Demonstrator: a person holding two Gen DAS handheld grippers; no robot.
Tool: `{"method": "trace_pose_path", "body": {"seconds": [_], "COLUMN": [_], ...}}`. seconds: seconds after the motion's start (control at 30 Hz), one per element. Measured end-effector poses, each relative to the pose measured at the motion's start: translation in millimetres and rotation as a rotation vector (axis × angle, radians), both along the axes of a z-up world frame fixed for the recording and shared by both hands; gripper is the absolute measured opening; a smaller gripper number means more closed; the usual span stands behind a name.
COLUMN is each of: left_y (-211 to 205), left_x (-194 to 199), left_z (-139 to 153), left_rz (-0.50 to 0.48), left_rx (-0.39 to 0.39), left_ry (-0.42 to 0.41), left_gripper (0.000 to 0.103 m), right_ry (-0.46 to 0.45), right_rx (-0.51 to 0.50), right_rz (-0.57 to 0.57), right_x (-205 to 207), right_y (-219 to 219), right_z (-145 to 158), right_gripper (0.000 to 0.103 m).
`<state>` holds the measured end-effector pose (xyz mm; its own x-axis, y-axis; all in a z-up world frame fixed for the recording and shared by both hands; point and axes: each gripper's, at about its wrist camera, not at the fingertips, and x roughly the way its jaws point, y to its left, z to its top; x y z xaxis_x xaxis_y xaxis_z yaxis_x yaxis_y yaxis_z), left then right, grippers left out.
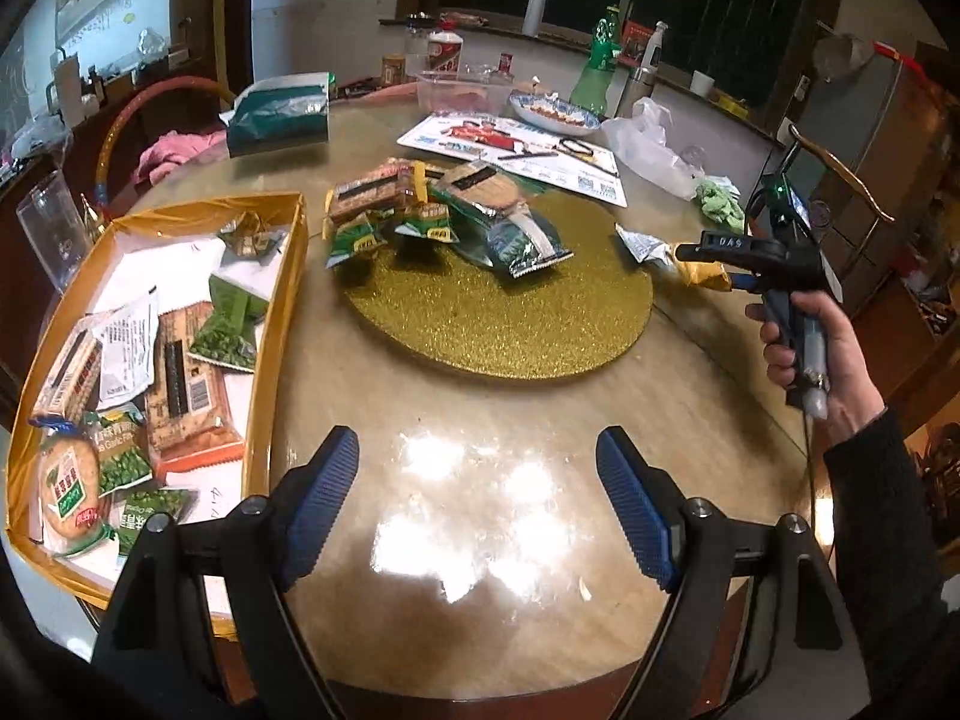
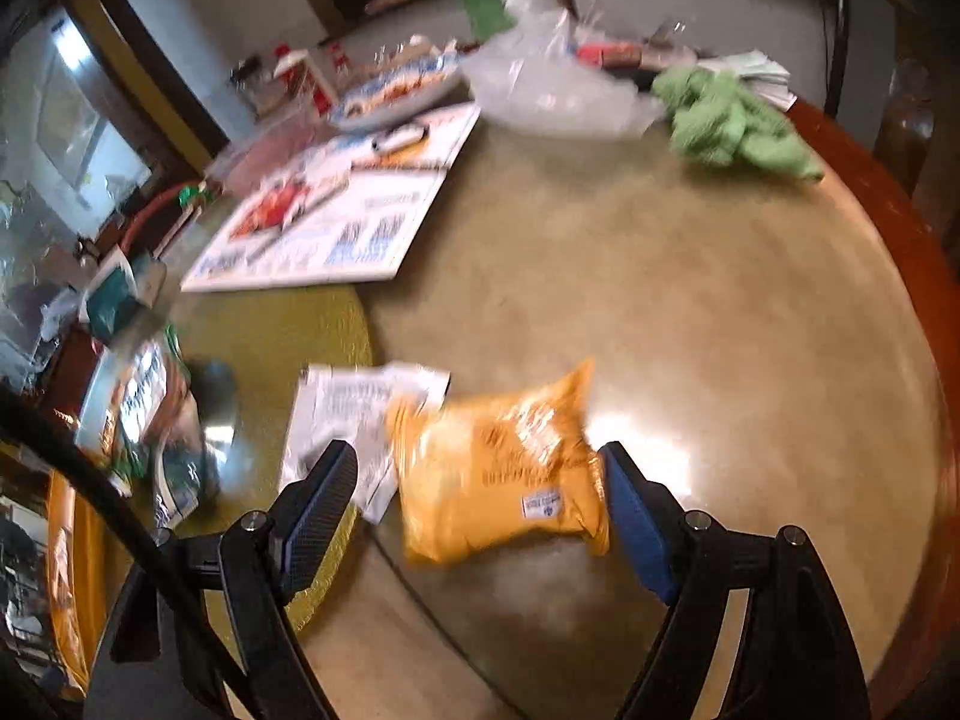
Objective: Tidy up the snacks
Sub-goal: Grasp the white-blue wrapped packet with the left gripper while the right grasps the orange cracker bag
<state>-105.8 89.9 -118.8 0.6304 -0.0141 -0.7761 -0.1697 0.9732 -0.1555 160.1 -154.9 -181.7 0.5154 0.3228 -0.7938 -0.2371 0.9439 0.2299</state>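
A gold box (image 1: pixel 288 312) at the left holds several snack packets (image 1: pixel 180 384). A pile of snack packets (image 1: pixel 438 210) lies on the gold glitter turntable (image 1: pixel 498 324). My left gripper (image 1: pixel 477 504) is open and empty above the bare table near the box. My right gripper (image 1: pixel 690 258) shows at the right in the left wrist view, hand-held. In the right wrist view my right gripper (image 2: pixel 480 510) is open around a yellow snack packet (image 2: pixel 504 468) lying on the table; the right finger touches it. A white packet (image 2: pixel 354 414) lies beside it.
A printed sheet (image 1: pixel 510 147), a plate (image 1: pixel 552 111), a clear plastic bag (image 1: pixel 648 144), a green cloth (image 2: pixel 726 120), a green bottle (image 1: pixel 600 60) and a teal bag (image 1: pixel 279 117) stand at the far side of the round table. Its wooden rim (image 2: pixel 924 276) runs at the right.
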Motion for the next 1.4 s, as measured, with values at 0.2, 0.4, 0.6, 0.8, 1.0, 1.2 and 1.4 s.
{"method": "trace_pose_path", "body": {"seconds": [0.2, 0.4, 0.6, 0.8, 1.0, 1.2, 1.4], "left_y": [0, -1, 1, -1, 11, 1, -36], "left_x": [9, 36, 103, 186, 244, 228, 116], "left_z": [-5, -16, -30, -50, -74, -76, -77], "left_rz": [-0.017, -0.034, 0.031, 0.038, 0.128, 0.103, -0.059], "left_rx": [-0.027, -0.038, -0.046, -0.033, 0.026, 0.057, 0.094], "left_ry": [0.007, 0.027, 0.087, 0.154, 0.213, 0.202, 0.181], "left_gripper": [0.082, 0.082, 0.082, 0.082, 0.081, 0.053, 0.053], "right_ry": [-0.049, -0.057, -0.076, -0.120, -0.123, -0.136, -0.130], "right_rx": [-0.123, -0.038, 0.047, 0.105, 0.138, 0.105, 0.148], "right_rz": [-0.018, 0.017, 0.087, 0.068, 0.070, 0.087, 0.066], "right_x": [-39, -107, -182, -194, -197, -206, -203], "right_y": [-2, -16, 6, -4, -5, 2, -5], "right_z": [-7, -8, -10, -14, -15, -17, -17], "right_gripper": [0.065, 0.062, 0.062, 0.065, 0.082, 0.082, 0.082]}}
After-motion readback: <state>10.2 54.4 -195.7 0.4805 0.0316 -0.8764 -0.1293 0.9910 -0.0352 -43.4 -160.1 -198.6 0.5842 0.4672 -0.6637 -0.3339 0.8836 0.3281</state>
